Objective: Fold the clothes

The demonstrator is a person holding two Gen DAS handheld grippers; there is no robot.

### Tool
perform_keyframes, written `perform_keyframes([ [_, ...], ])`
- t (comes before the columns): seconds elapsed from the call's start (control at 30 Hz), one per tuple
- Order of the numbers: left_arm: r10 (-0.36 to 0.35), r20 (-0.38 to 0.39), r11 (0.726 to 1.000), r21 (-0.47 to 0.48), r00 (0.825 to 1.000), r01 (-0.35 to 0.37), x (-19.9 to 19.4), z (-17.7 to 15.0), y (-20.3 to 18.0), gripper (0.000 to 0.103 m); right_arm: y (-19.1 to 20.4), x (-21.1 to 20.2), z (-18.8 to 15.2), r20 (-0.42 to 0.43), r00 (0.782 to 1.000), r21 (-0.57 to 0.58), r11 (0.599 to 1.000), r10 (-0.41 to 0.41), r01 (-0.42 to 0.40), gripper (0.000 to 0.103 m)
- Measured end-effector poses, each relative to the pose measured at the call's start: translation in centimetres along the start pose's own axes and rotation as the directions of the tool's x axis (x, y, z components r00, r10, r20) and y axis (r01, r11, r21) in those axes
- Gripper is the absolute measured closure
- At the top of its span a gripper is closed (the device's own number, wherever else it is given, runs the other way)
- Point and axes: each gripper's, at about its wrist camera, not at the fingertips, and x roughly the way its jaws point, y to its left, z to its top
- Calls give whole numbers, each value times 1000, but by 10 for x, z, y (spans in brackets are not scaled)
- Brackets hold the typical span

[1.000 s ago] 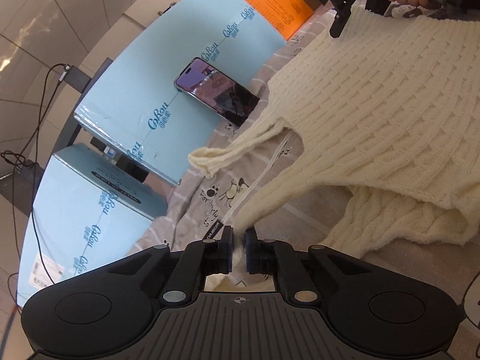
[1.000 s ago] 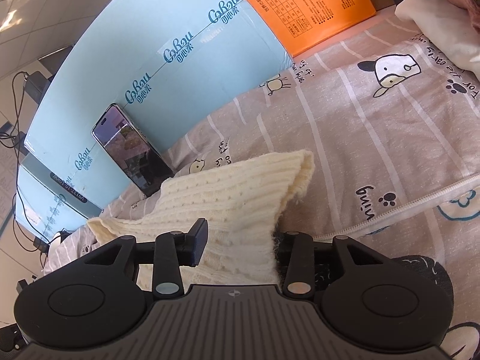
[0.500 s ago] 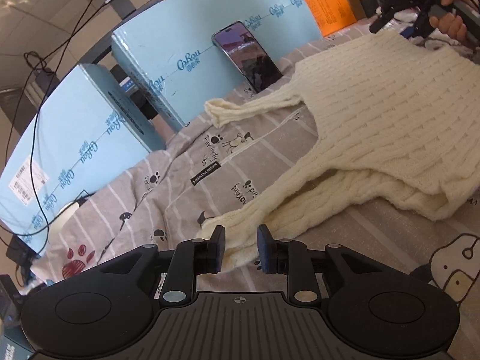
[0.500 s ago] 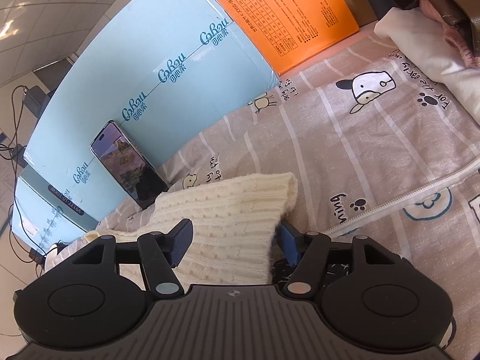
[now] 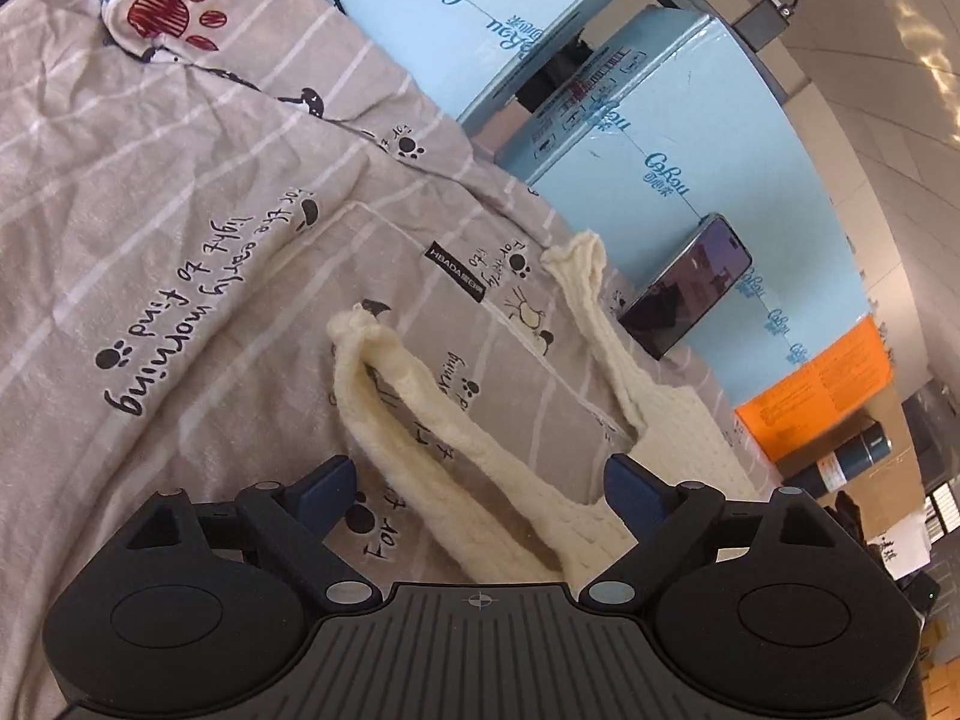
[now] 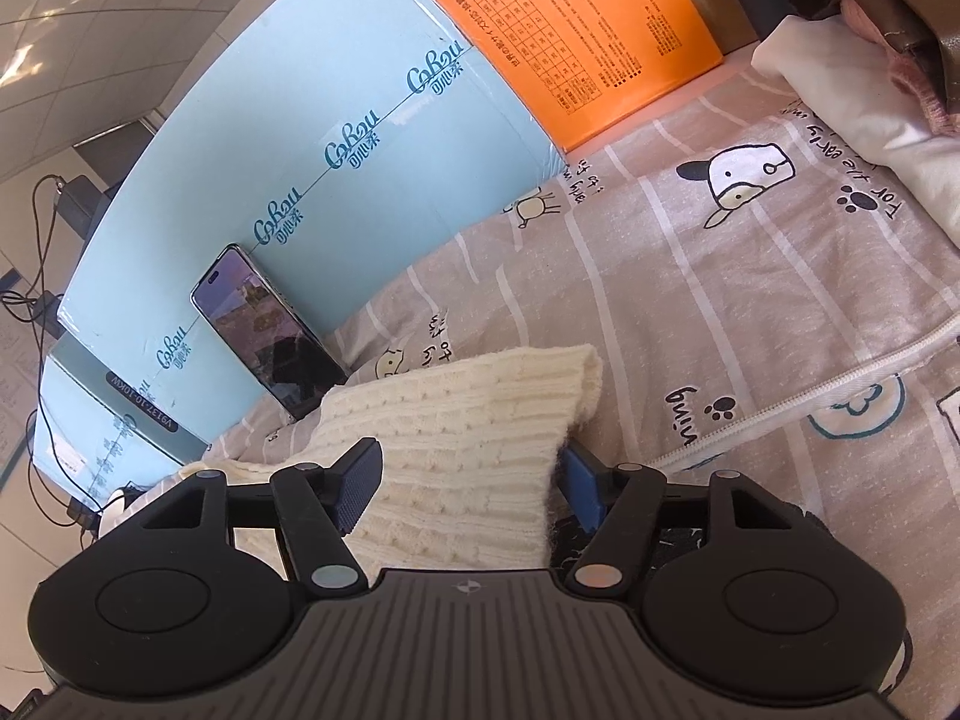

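Observation:
A cream knit vest lies on the grey printed bedsheet. In the left wrist view its two shoulder straps stretch away from me. My left gripper is open wide above the near strap, holding nothing. In the right wrist view the vest's ribbed hem corner lies between the wide-open jaws of my right gripper; the fingers do not pinch it.
Light blue cartons and an orange box stand along the far edge of the bed. A phone leans on a carton; it also shows in the left wrist view. Folded clothes lie at right. Cables hang at left.
My left gripper let go of the strap, opened wide and swung left, so the straps now lie flat. My right gripper opened a little wider over the hem corner.

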Motion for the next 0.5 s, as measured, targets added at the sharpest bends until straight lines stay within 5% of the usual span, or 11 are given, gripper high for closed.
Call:
perform_keyframes([
  [0.1,60,39,990,126,997,-64,12,-6,-14,20,-1,0,0,0,1000,3,1000,3,-3,41],
  [0.17,138,77,953,262,987,-154,19,-13,-28,50,-1,0,0,-1,1000,4,1000,4,-4,41],
  [0.23,168,95,917,350,981,-191,23,-18,-36,69,-1,0,0,-3,1000,4,1000,4,-4,41],
  [0.33,123,91,895,420,988,-150,23,-19,-42,78,-1,0,1,-2,1000,4,1000,3,-3,41],
  [0.5,-41,115,847,531,993,-26,9,-22,-63,79,-1,-1,1,1,1000,4,1000,4,-4,41],
])
